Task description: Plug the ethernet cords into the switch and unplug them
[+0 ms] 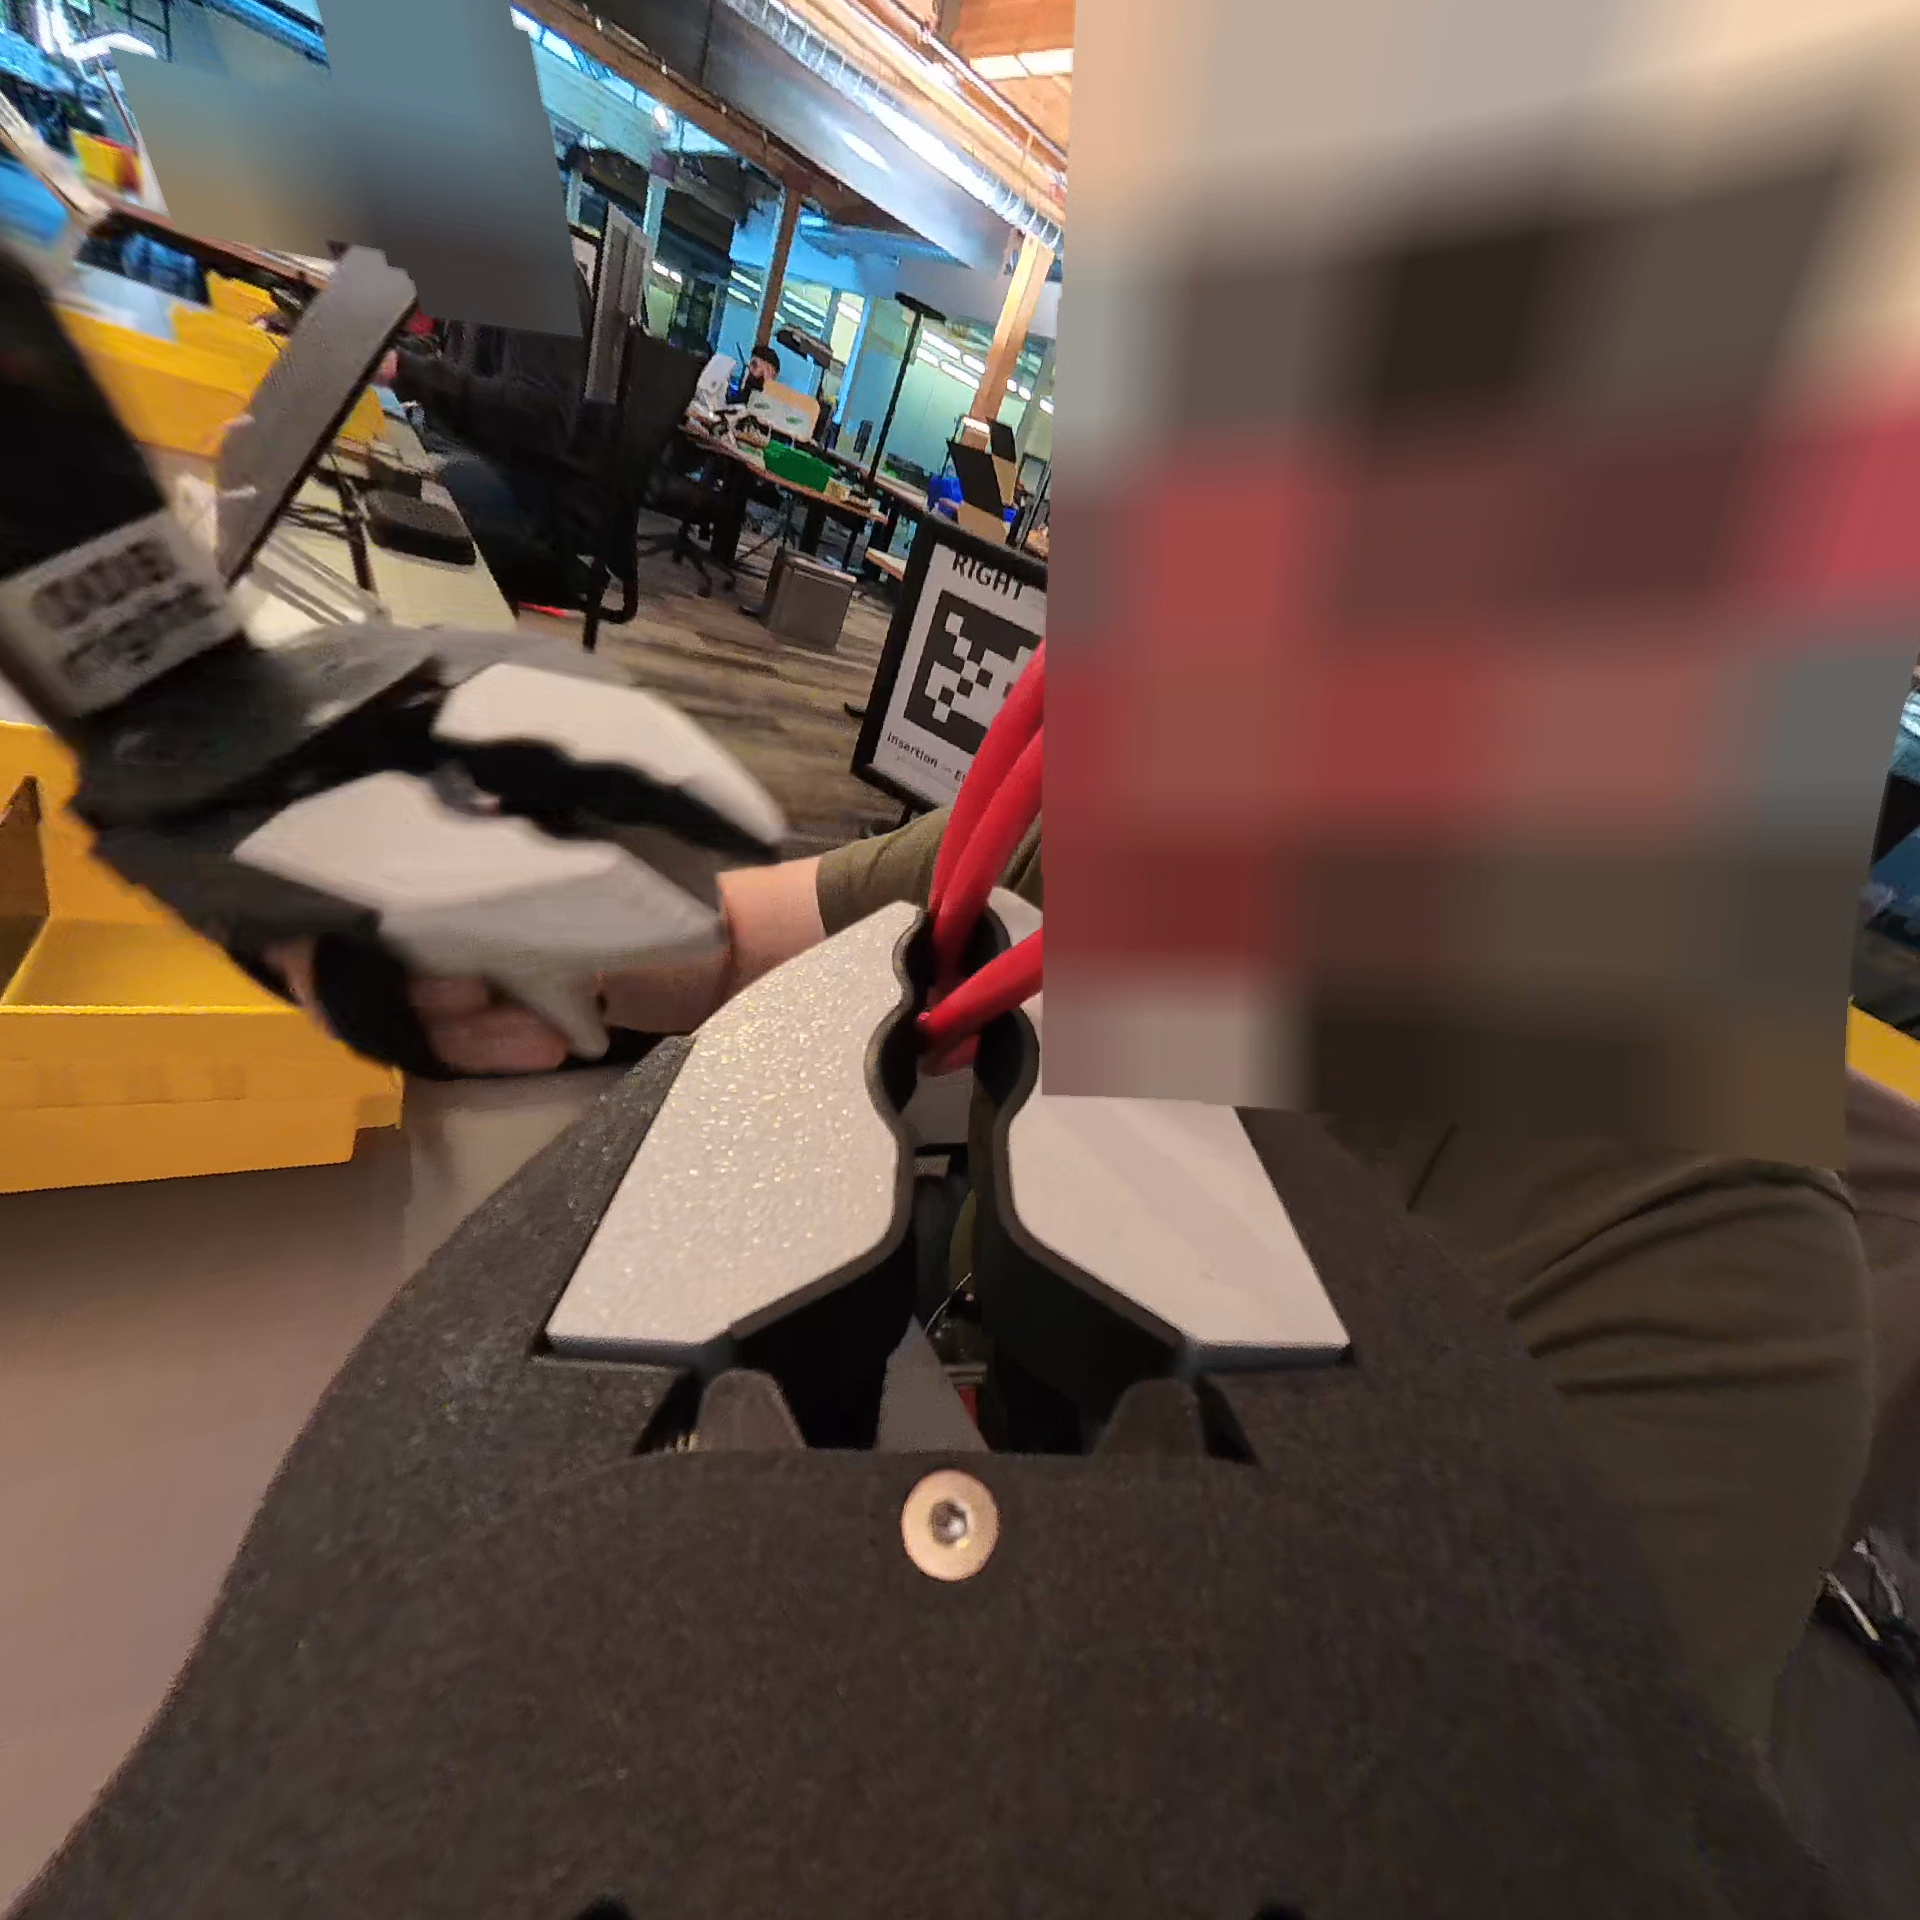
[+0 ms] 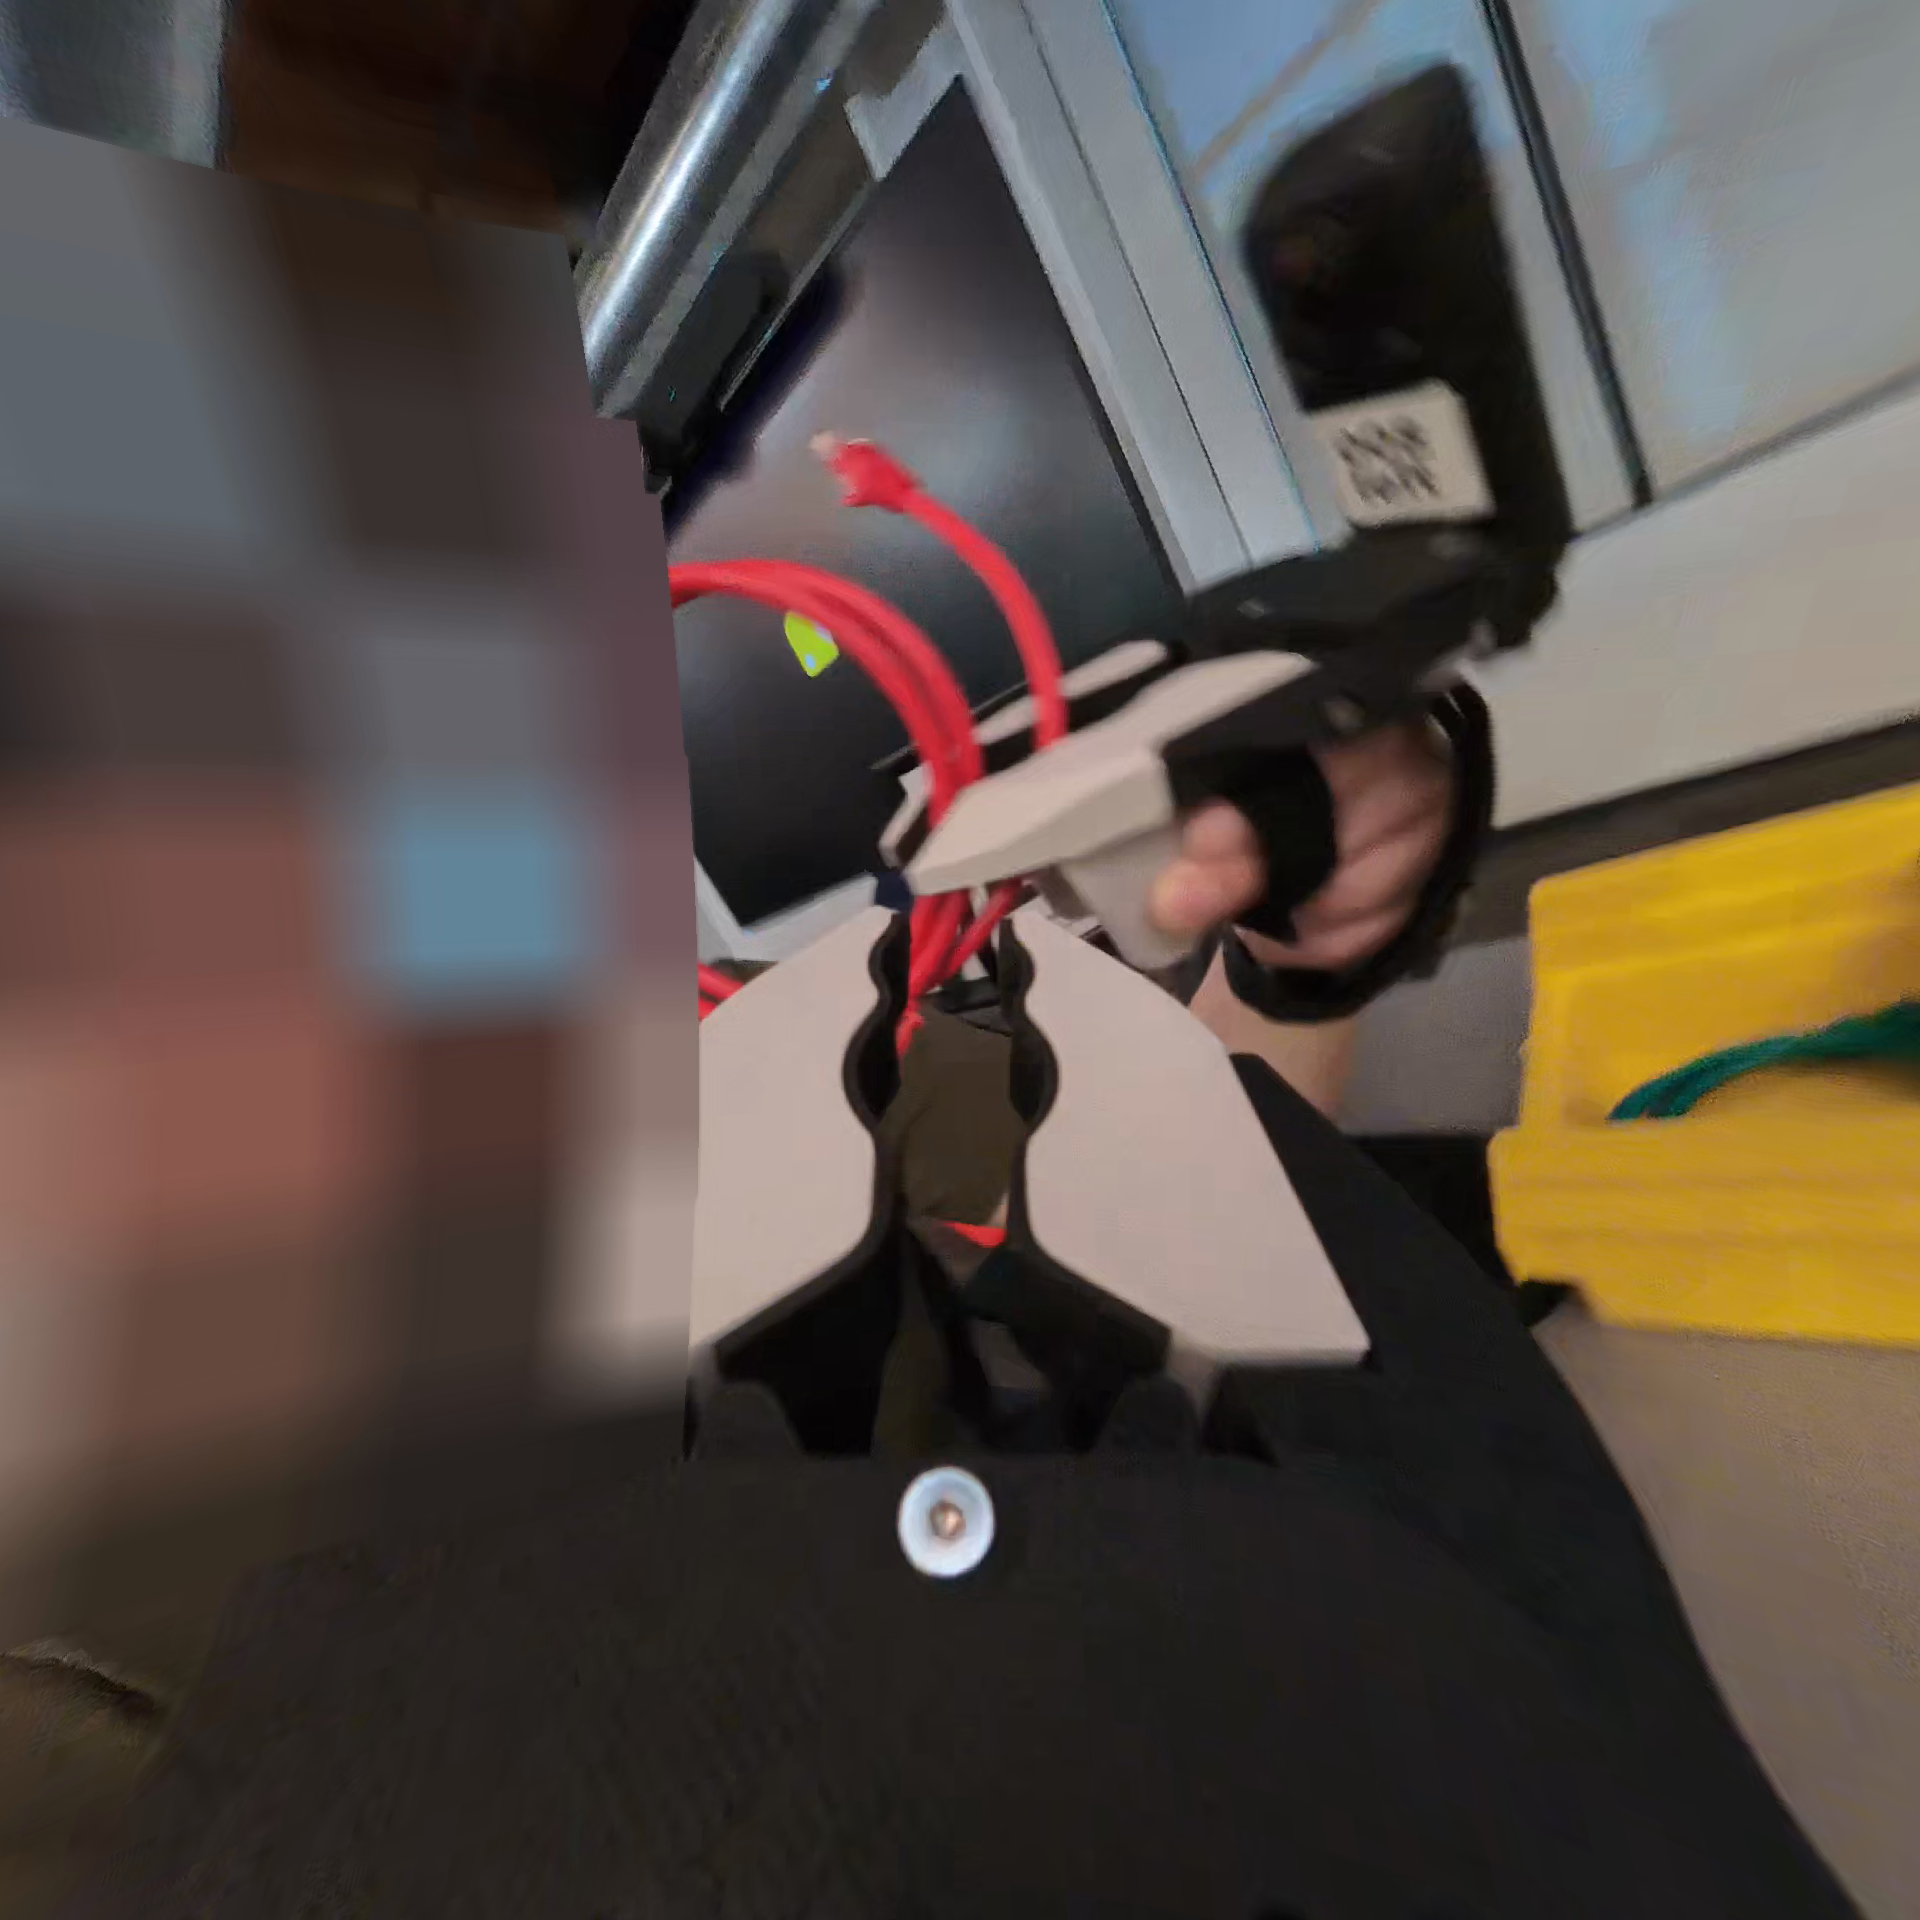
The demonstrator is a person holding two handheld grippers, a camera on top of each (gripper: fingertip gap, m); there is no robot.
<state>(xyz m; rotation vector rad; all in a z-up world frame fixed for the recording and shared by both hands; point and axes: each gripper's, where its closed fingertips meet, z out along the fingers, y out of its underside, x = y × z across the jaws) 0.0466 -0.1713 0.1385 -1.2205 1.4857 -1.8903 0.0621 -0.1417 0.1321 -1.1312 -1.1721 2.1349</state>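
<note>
Pinching red cords [image 1: 987, 831] — left claw [image 1: 951, 997] raised, tilted upward.

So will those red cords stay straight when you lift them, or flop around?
Probably flop. The red cords already arc in loose loops above the left tool, which grips the bunch. One free plug end sticks up, so they seem slightly springy. Likely light.

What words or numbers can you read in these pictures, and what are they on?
White sign with a black checker pattern, behind the red cords: it has printed words, which I won't copy.
Grey label on the right tongs: too blurred to read.
Pale label on the left tongs: too blurred to read.
</note>
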